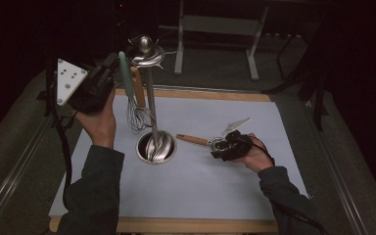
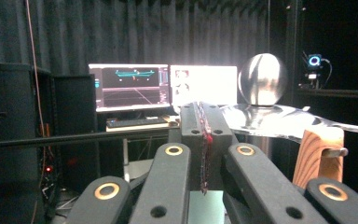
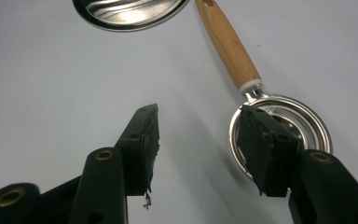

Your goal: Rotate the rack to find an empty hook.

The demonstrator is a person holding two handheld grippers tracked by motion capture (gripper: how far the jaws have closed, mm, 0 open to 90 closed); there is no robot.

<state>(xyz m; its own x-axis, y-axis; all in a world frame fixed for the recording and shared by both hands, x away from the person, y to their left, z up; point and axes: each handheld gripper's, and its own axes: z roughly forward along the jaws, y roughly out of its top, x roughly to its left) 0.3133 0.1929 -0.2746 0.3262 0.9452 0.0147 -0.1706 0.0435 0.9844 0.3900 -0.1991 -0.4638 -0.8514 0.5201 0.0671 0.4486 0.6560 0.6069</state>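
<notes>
While right gripper [image 3: 196, 144] gapes, its jaw hiding strainer [image 3: 286, 122] rim, left gripper [image 2: 204, 122] closed empty.

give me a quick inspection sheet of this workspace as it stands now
surface: pale grey mat on a wooden-edged table.
job's things: steel utensil stand with ball top and round base; wire whisk with pale green handle hanging at it beside a wooden handle; wooden-handled round steel strainer lying on the mat.
clutter: nothing seen.
grippers: left gripper jaws together, raised by the stand top; right gripper open, low over the strainer, one jaw over its bowl.
cables: black cable trailing from the left gripper.
surroundings: dark curtains, two lit monitors.
</notes>
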